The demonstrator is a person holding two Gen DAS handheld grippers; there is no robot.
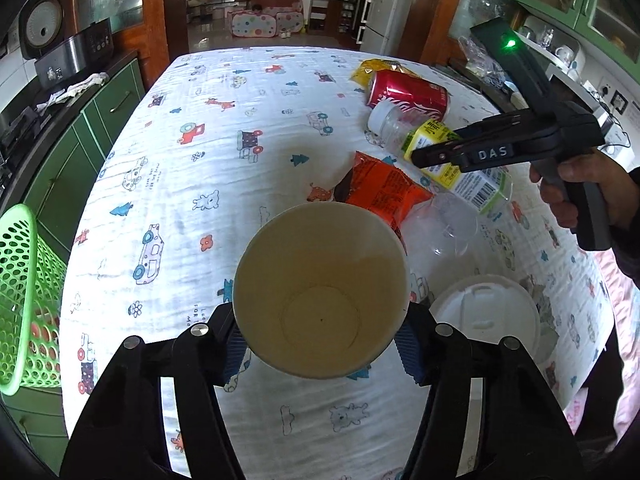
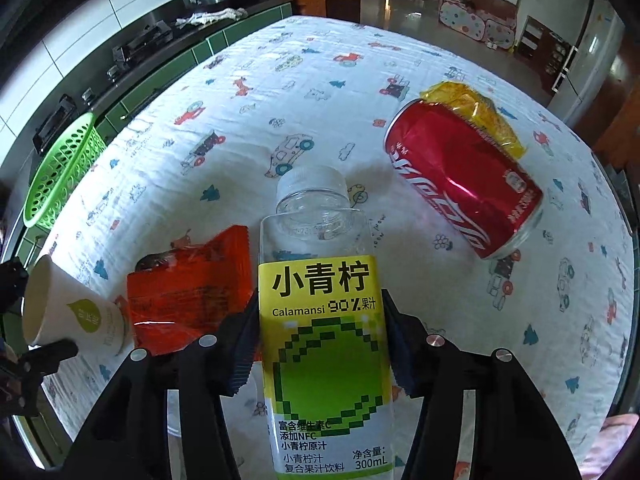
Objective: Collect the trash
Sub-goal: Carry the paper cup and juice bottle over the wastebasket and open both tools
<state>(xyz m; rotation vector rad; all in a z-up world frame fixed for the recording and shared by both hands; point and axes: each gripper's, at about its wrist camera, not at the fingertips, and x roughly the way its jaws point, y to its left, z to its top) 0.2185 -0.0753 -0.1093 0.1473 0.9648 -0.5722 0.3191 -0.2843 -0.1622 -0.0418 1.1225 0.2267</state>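
Kitchen counters ringed a table spread with a printed cloth, where trash lay scattered: a can, an orange wrapper and a lid. A paper cup was clenched by the left gripper, tilted just above the cloth. A juice bottle was gripped at its label by the right gripper. The pick-up step seemed done; next, both items would probably need carrying to the green basket at the table's left edge.

A home kitchen opening onto a living room.
At left, green cabinets carry a rice cooker and a gas stove; a fridge stands upper right, a spotted play tent beyond the doorway.
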